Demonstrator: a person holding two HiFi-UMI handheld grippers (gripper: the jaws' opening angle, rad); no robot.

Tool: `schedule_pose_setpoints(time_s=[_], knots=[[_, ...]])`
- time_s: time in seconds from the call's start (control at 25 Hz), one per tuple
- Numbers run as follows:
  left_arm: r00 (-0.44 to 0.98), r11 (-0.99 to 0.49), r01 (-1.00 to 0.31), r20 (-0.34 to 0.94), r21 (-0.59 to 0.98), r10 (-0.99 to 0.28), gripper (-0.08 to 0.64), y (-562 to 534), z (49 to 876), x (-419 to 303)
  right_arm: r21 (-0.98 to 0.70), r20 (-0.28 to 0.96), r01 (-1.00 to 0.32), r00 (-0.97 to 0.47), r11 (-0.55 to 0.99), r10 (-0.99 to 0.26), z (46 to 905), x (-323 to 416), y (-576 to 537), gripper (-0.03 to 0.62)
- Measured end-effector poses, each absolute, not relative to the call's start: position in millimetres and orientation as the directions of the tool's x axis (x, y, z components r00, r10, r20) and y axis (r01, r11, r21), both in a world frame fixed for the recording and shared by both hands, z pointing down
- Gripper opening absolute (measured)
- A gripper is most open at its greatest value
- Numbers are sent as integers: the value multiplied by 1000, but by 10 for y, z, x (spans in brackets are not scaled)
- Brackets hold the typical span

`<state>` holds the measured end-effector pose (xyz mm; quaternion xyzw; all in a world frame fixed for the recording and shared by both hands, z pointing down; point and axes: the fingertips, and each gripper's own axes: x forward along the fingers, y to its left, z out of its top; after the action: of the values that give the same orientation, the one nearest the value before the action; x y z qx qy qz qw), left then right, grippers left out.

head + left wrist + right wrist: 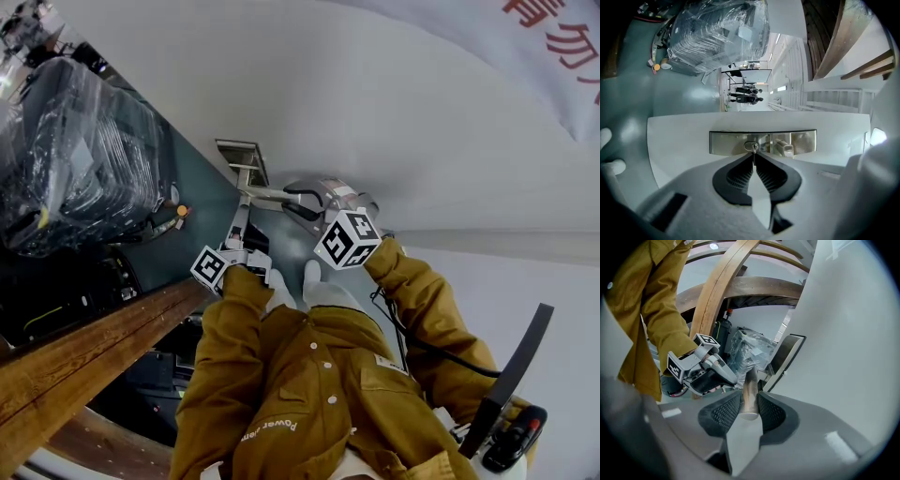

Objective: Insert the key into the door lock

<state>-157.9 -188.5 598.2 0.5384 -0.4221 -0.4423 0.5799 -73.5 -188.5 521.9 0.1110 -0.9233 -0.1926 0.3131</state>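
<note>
A silver lock plate (762, 142) sits on the white door (684, 136), with the round keyhole (752, 146) near its middle. My left gripper (753, 155) is shut on a thin metal key (753, 159) whose tip reaches the keyhole; how deep it goes I cannot tell. In the head view the left gripper (240, 217) points at the lock plate (242, 159). My right gripper (750, 399) is shut on the silver door handle (751, 380), just beside the left gripper (701, 369). The right gripper's marker cube (347, 237) shows in the head view.
A black case wrapped in clear plastic (75, 150) lies on the grey-green floor beside the door. A wooden beam (84, 356) runs close by the left arm. A black and red device (511, 441) hangs at the person's right side.
</note>
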Motion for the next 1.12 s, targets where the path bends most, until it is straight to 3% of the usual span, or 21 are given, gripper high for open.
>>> schedule_pose_setpoints(time_s=[1.12], knots=[[249,11,64,-5,998,-968,26,-1870,5936,-1534,422,537,-85,-779,903,-324,5226,-727,-1899,124]])
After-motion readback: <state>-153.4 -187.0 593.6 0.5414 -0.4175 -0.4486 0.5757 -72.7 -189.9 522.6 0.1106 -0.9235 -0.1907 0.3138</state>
